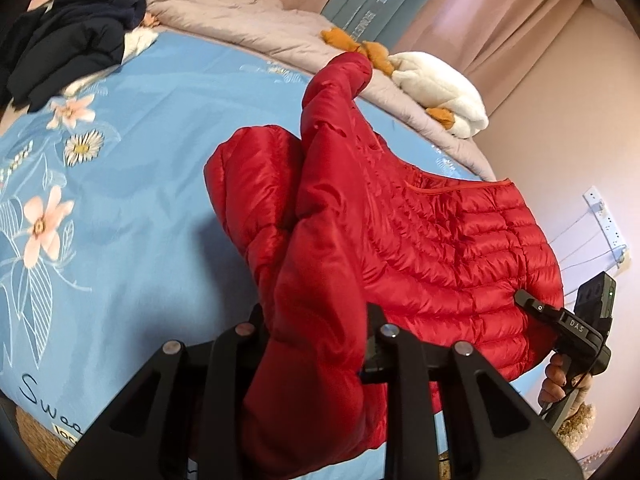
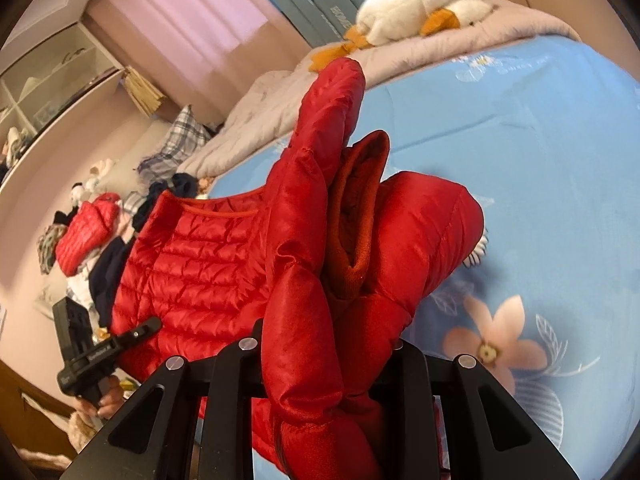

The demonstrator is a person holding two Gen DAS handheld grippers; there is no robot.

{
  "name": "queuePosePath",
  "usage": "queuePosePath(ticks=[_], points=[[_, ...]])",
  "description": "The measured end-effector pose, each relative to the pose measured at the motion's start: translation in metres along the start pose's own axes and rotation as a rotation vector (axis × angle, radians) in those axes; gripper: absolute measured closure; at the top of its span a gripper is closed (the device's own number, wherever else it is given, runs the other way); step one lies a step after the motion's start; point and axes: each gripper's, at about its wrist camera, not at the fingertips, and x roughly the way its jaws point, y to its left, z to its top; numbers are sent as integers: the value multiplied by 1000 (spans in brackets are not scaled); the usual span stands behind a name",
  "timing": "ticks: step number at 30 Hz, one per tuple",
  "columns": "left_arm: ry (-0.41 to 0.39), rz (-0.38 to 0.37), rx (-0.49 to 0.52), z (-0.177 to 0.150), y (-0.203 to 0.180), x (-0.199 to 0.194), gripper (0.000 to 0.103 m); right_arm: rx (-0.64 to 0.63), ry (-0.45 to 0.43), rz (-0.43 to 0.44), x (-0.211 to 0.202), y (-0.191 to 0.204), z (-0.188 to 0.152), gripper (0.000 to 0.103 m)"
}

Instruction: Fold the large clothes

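Observation:
A red quilted puffer jacket [image 1: 440, 240] hangs lifted above the blue floral bedsheet [image 1: 140, 168]. Its smooth red fabric is bunched between the fingers of my left gripper [image 1: 316, 320], which is shut on it at the bottom of the left wrist view. My right gripper [image 1: 532, 304] is clamped on the jacket's edge at the right, with a hand on its handle. In the right wrist view the jacket [image 2: 200, 264] fills the middle, its orange-red lining showing in a fold. My right gripper [image 2: 326, 340] is shut on that bunch, and the left gripper [image 2: 144, 328] pinches the far edge.
A dark clothes pile [image 1: 68, 28] lies at the bed's far left. A grey quilt [image 1: 248, 12] and a white plush duck [image 1: 440, 84] line the far side. A power strip [image 1: 604, 220] hangs on the wall. More clothes, one red [image 2: 86, 236], lie beyond the jacket.

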Motion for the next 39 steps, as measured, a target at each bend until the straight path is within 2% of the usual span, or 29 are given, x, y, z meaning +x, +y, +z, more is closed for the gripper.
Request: queuePosePath(ticks=[7,17,23,32,39], points=[[-11,-6,1,-4,-4,-6,78,29,-1,8,0,-5,0,75],[-84,-55,15,0,-15,-40,78,-36,-67,48,-28,15,-2,75],[-118,-44,30,-2,-14,-46,78,-64,-71,63,-23,13,-2,75],[-41,21,-6,-19,7,-15,77,-22,-6,2,3,-3,-11,74],[-8,62,-19,-29,15,-2,70,35,21,-41,7,-17,-23,69]])
